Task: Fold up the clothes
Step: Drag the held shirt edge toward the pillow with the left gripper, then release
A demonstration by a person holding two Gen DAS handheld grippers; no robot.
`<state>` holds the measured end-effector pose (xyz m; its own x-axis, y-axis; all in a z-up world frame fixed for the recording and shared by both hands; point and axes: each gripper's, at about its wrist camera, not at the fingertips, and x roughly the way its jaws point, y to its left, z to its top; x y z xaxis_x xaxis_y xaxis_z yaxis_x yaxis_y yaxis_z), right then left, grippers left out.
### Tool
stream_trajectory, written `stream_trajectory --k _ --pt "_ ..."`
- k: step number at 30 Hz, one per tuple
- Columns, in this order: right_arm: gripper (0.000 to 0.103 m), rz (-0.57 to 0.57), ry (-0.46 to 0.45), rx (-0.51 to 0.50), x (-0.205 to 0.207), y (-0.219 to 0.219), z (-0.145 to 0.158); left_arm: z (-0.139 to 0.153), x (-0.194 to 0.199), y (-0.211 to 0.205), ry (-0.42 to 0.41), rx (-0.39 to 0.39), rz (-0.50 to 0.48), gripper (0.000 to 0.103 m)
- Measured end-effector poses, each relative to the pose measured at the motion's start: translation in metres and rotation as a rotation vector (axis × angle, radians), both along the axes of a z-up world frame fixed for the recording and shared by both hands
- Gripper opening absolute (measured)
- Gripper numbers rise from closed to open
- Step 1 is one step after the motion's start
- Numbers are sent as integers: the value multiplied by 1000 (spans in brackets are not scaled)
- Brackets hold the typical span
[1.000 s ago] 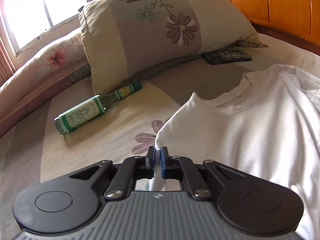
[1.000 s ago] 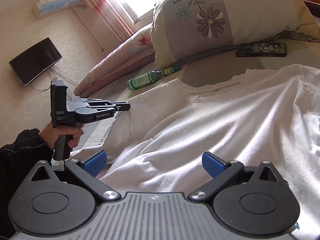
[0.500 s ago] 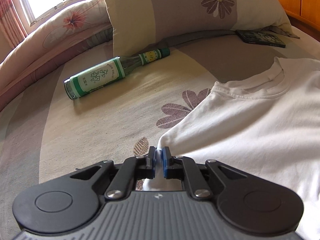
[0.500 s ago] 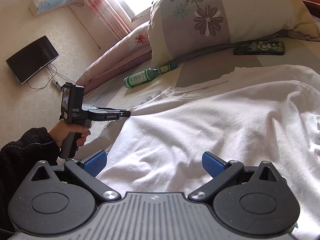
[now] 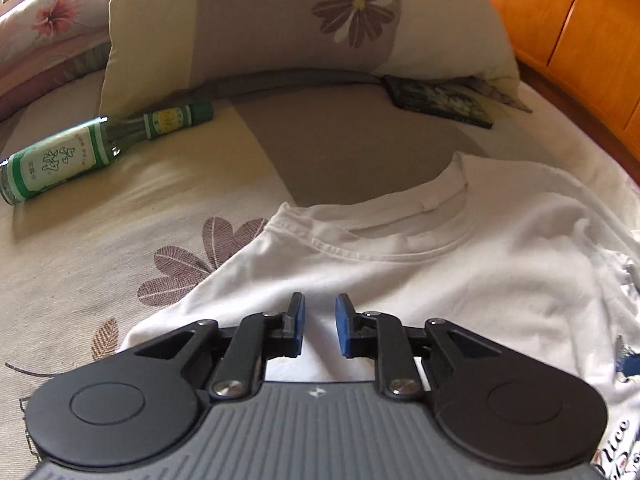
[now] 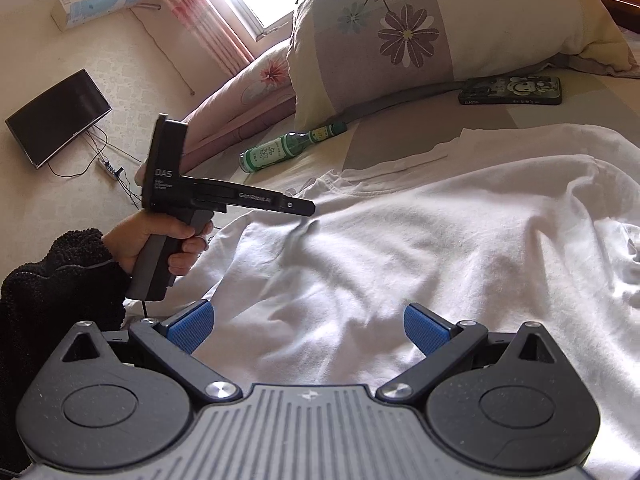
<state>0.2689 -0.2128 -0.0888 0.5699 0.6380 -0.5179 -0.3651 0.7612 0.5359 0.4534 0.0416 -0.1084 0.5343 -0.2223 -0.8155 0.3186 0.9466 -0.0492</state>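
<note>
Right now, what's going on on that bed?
A person with tongs in each hand is folding a white T-shirt spread on the bed. The left tongs have just been opening, letting go of the folded-in sleeve edge, with nothing pinched now. The right tongs hover wide open over the shirt body.

Left gripper [image 5: 319, 330] jaws just opening (slightly apart); right gripper [image 6: 306, 326] jaws wide.

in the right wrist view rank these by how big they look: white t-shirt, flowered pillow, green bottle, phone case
1. white t-shirt, which fills most of the frame, partly because it lies nearest the camera
2. flowered pillow
3. green bottle and phone case: they look about alike, so I would not rank them
</note>
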Motion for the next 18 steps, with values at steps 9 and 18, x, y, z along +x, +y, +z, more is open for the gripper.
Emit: stream_trajectory --k 9,18 --pt "103 1 -1 -23 -4 3 0 5 26 -23 -100 123 68 16" --pt "103 -34 -5 -48 -6 -4 2 26 5 -98 -9 -94 -157 34"
